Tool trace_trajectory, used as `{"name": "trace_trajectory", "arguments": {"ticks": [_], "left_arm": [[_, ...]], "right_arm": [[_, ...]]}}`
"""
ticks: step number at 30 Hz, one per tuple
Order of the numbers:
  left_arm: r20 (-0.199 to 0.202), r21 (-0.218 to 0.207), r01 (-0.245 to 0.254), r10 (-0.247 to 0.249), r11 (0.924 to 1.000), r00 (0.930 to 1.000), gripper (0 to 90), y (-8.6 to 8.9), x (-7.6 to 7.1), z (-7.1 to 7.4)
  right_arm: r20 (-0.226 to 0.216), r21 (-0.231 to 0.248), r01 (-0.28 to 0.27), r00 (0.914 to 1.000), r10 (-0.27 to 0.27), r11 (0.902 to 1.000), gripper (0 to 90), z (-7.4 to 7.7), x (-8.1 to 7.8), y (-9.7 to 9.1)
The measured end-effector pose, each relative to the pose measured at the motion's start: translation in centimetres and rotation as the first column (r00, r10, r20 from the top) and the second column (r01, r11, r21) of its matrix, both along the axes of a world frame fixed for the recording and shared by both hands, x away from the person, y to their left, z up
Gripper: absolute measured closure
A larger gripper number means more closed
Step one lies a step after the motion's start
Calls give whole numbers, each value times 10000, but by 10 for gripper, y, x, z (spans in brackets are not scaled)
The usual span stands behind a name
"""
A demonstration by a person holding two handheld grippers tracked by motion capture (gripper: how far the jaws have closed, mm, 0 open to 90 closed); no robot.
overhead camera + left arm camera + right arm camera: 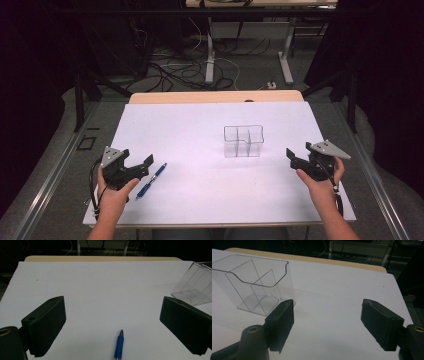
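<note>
A blue pen (151,180) lies on the white table sheet (200,125) at the front left, its tip pointing away from me. My left gripper (144,166) hovers just left of it, held in a hand. In the left gripper view its jaws stand wide open (112,312), with the pen's tip (120,343) on the sheet low between them, untouched. A clear plastic organizer (243,141) with inner dividers stands upright at centre right. My right gripper (292,157) is to its right, apart from it. Its jaws are open (327,307) over bare sheet, with the organizer (254,287) beyond the left jaw.
The sheet covers a wooden tabletop (215,96) whose far edge shows as a tan strip. Beyond it are table legs (210,60) and loose cables on the floor. A metal rail (45,185) runs along the table's left side.
</note>
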State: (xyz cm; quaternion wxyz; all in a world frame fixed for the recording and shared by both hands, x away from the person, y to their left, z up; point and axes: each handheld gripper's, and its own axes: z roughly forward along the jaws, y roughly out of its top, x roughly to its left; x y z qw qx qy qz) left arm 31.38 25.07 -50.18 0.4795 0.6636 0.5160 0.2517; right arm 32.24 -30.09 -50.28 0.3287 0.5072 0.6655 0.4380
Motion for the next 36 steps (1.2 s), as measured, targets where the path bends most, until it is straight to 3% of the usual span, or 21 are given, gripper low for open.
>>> {"name": "trace_trajectory", "arguments": {"ticks": [7, 12, 14, 24, 36], "left_arm": [[219, 489, 60, -71, 9988, 9997, 64, -2, -1, 1], [288, 670, 1, -20, 9978, 9996, 64, -3, -1, 1], [243, 955, -65, 42, 9954, 9997, 63, -2, -2, 0], [149, 893, -202, 189, 9958, 9997, 23, 1, -2, -5], [139, 928, -57, 44, 9957, 9999, 2, 1, -3, -7]], "right_arm": [[-75, -203, -389, 9992, 388, 9990, 408, 0, 2, 3], [-18, -11, -516, 9987, 516, 9987, 430, -1, 5, 7], [-40, 46, -406, 9992, 407, 9992, 430, 0, 9, 9], [-131, 169, -494, 9987, 496, 9986, 440, -1, 22, 18], [-257, -33, -1230, 9921, 1229, 9924, 626, -4, 48, 33]]}}
